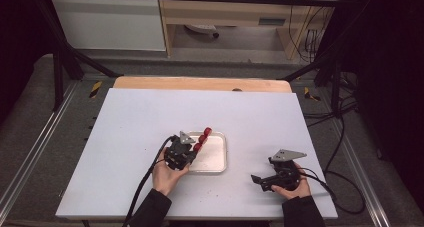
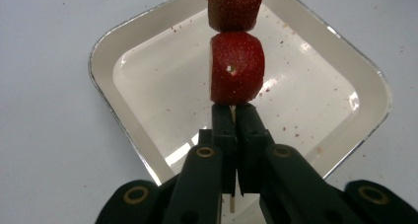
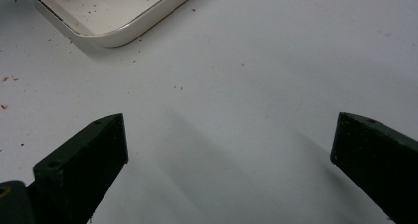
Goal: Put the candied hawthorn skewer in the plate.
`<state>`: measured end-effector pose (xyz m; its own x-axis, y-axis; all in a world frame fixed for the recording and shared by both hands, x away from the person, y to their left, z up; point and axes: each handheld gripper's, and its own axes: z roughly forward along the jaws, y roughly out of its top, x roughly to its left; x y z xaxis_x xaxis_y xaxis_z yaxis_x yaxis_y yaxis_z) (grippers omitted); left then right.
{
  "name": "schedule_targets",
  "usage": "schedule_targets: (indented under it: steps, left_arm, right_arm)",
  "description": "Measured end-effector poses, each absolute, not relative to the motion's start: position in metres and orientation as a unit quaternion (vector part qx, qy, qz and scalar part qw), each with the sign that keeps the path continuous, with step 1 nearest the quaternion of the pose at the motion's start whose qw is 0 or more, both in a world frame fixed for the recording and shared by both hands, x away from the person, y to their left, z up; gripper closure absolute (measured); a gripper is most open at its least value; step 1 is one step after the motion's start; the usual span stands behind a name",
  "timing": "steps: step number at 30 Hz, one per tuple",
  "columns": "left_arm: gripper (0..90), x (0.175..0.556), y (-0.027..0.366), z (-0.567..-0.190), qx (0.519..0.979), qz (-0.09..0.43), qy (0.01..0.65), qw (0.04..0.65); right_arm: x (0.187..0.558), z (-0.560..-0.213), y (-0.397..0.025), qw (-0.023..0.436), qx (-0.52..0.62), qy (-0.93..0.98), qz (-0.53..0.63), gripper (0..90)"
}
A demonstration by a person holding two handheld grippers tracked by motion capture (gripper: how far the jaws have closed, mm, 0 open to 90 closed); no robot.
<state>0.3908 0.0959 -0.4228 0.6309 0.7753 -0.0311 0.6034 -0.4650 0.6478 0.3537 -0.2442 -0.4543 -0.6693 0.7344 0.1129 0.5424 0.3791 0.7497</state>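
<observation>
My left gripper point(image 2: 235, 110) is shut on a thin wooden skewer point(image 2: 232, 204) that carries red strawberry pieces point(image 2: 236, 68). It holds them above a white square tray point(image 2: 143, 61). In the high view the left gripper point(image 1: 192, 152) sits at the tray's point(image 1: 216, 159) left edge, with the strawberries point(image 1: 202, 138) slanting up over the rim. My right gripper point(image 1: 257, 181) rests low on the table to the right of the tray, wide open with nothing between its jaws. A corner of the tray point(image 3: 118, 34) lies ahead of the right gripper point(image 3: 229, 140).
The white table top point(image 1: 150, 117) carries small red specks around the tray. A wooden strip point(image 1: 200, 83) runs along its far edge. Black frame bars and cables stand around the table.
</observation>
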Motion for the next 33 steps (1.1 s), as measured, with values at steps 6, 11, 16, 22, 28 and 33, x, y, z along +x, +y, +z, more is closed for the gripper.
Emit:
schedule_targets:
  steps: [6, 11, 16, 22, 28, 33]
  left_arm:
    - [88.2, 0.3916, 0.0921, -0.4263, 0.851, 0.135, 0.414, 0.294]
    - [88.1, 0.3923, 0.0904, -0.4284, 0.855, 0.129, 0.423, 0.273]
    - [88.1, 0.3932, 0.0893, -0.4302, 0.857, 0.125, 0.426, 0.261]
    - [87.7, 0.3931, 0.0877, -0.4305, 0.858, 0.13, 0.424, 0.261]
    - [87.6, 0.3926, 0.0873, -0.4307, 0.859, 0.132, 0.42, 0.261]
    - [79.7, 0.3915, 0.091, -0.4267, 0.86, 0.138, 0.413, 0.267]
  right_arm:
    - [0.3541, -0.4545, -0.2442, 0.12, 0.39, 0.822, 0.398, 1.4]
    - [0.3542, -0.455, -0.2439, 0.12, 0.389, 0.822, 0.398, 1.5]
    - [0.3541, -0.4551, -0.2435, 0.119, 0.392, 0.822, 0.396, 1.5]
    - [0.3541, -0.4554, -0.2434, 0.119, 0.392, 0.822, 0.395, 1.5]
    - [0.3539, -0.4555, -0.2432, 0.12, 0.393, 0.822, 0.393, 1.5]
    - [0.3539, -0.4553, -0.2436, 0.12, 0.391, 0.822, 0.395, 1.4]
